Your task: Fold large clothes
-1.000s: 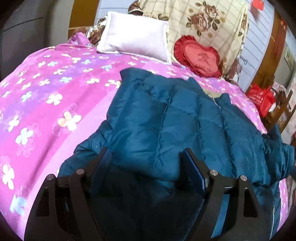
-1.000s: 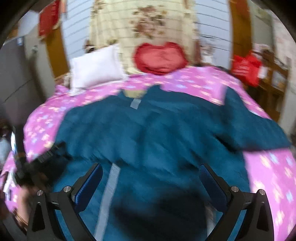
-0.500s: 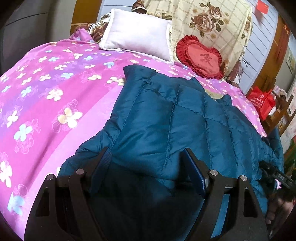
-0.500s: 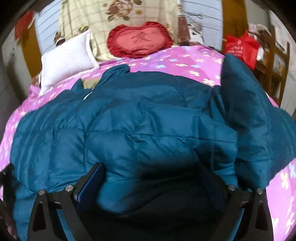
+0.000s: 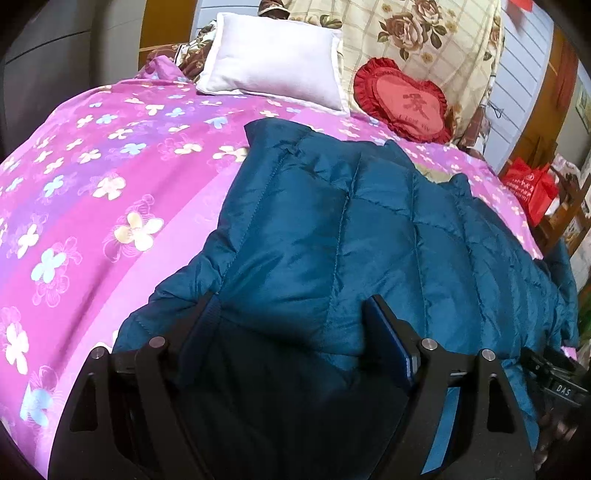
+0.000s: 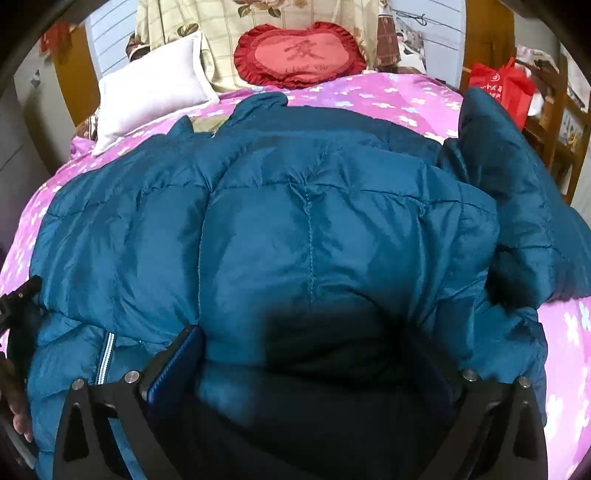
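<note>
A large teal quilted down jacket (image 5: 351,229) lies spread on the pink flowered bedspread (image 5: 92,192); it also fills the right wrist view (image 6: 303,229). My left gripper (image 5: 291,328) has its jaws wide apart with a thick fold of the jacket bulging between them. My right gripper (image 6: 314,354) also stands wide, with a puffy fold of the jacket between its fingers; its right finger is mostly hidden by the cloth. A sleeve (image 6: 517,206) lies over to the right. A grey zipper strip (image 6: 105,354) shows at the lower left.
A white pillow (image 5: 273,62) and a red heart cushion (image 5: 402,103) lean at the head of the bed against a flowered blanket (image 5: 424,33). A red bag (image 6: 502,88) and wooden furniture (image 6: 561,125) stand off the right side. The other gripper's body shows at the view edges (image 5: 554,380).
The right gripper has dropped low onto the jacket and a fold now bulges between its fingers. The left view has shifted slightly; the right gripper now appears at its lower right.
</note>
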Action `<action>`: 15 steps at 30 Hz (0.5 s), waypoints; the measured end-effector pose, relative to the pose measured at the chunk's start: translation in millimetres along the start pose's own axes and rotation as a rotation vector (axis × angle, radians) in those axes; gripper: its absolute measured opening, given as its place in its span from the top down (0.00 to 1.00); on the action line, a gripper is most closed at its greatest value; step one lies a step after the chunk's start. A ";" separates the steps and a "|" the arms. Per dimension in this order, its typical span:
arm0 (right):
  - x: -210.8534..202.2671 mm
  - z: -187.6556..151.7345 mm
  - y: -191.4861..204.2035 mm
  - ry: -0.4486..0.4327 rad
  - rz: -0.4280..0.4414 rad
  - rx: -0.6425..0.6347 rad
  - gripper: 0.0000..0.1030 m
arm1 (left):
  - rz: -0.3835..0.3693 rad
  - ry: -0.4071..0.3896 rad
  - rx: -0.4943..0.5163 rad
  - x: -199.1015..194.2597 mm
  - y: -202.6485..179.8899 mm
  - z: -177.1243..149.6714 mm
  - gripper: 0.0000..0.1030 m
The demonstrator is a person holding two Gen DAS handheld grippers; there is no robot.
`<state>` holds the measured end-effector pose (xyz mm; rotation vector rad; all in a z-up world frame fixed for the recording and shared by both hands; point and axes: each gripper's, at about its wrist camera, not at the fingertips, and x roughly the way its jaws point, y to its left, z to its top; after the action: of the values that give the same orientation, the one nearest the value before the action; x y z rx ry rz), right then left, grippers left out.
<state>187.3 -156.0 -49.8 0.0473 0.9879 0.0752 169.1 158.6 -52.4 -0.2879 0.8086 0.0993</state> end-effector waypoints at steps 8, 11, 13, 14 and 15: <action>-48.7 -2.7 8.4 -0.097 0.037 0.008 0.00 | 0.015 0.002 0.004 0.8 -0.6 0.5 0.21; -56.5 -5.6 21.5 -0.108 0.069 -0.031 0.00 | 0.017 0.004 0.003 1.0 -0.5 0.3 0.21; -37.2 -12.4 23.4 -0.021 0.035 -0.059 0.00 | 0.026 0.006 0.004 0.8 -0.7 -0.3 0.21; -23.4 -19.2 19.8 0.051 0.002 -0.053 0.00 | 0.041 0.007 0.009 -0.4 -1.9 -1.8 0.21; -25.7 -23.2 14.8 0.047 0.011 -0.036 0.00 | 0.049 0.009 0.014 -0.8 -2.5 -2.7 0.21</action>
<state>153.3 -143.3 -40.1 0.0180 1.0330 0.1044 167.2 155.5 -53.0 -0.2551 0.8250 0.1386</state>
